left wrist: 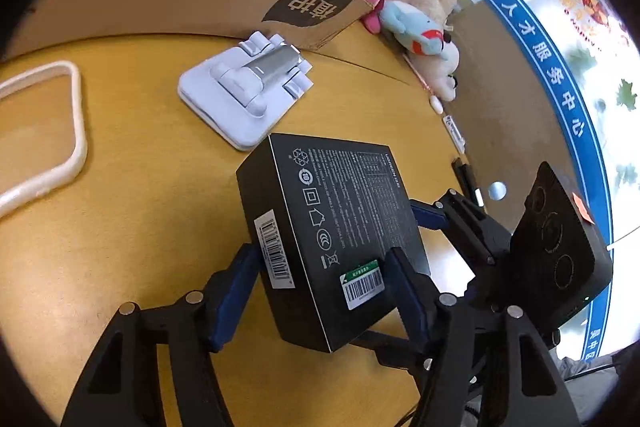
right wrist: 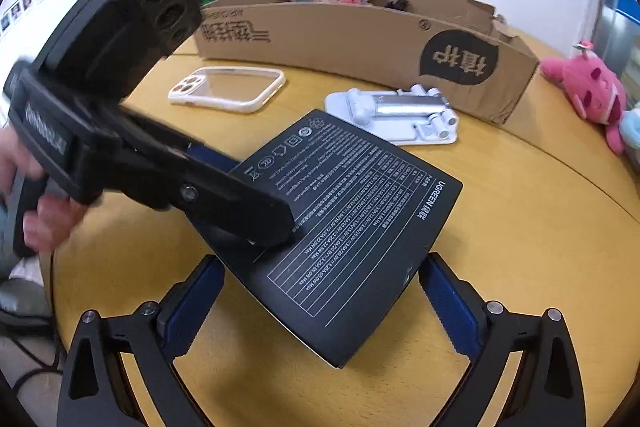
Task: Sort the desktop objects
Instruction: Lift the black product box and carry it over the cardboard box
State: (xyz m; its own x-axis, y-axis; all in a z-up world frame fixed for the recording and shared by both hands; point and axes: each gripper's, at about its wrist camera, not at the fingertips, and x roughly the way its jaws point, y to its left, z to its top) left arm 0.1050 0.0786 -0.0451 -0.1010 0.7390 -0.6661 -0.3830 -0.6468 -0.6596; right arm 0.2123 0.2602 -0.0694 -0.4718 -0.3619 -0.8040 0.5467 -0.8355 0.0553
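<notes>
Yellow-brown wood of a round table (right wrist: 520, 247) fills both views, with a long cardboard box (right wrist: 360, 39) lying along its far edge in the upper middle of the right wrist view. A black product box (left wrist: 332, 239) printed with white text sits at the centre of both frames, its printed face up and tilted.

Seen from the left wrist, the left gripper (left wrist: 320, 291) is clamped on the black product box: one blue pad presses the barcoded side at lower left, the other presses the opposite edge by the green-and-white sticker. In the right wrist view this same gripper reaches in from the left of the frame and grips the box's left corner, with a hand (right wrist: 36, 211) on its handle at the left edge.

The right gripper (right wrist: 320, 303) stands wide apart at the bottom of its own view. The near corner of the box lies between its blue pads (right wrist: 192, 315), which sit just beside the box's two edges; whether they touch it cannot be told.

Beyond the box, toward the upper middle, lies a folded white-and-silver phone stand (right wrist: 400, 115), flat on the table. A clear phone case (right wrist: 228, 87) with a cream rim lies to its left. Plush toys (right wrist: 588, 87) sit at the right edge.
</notes>
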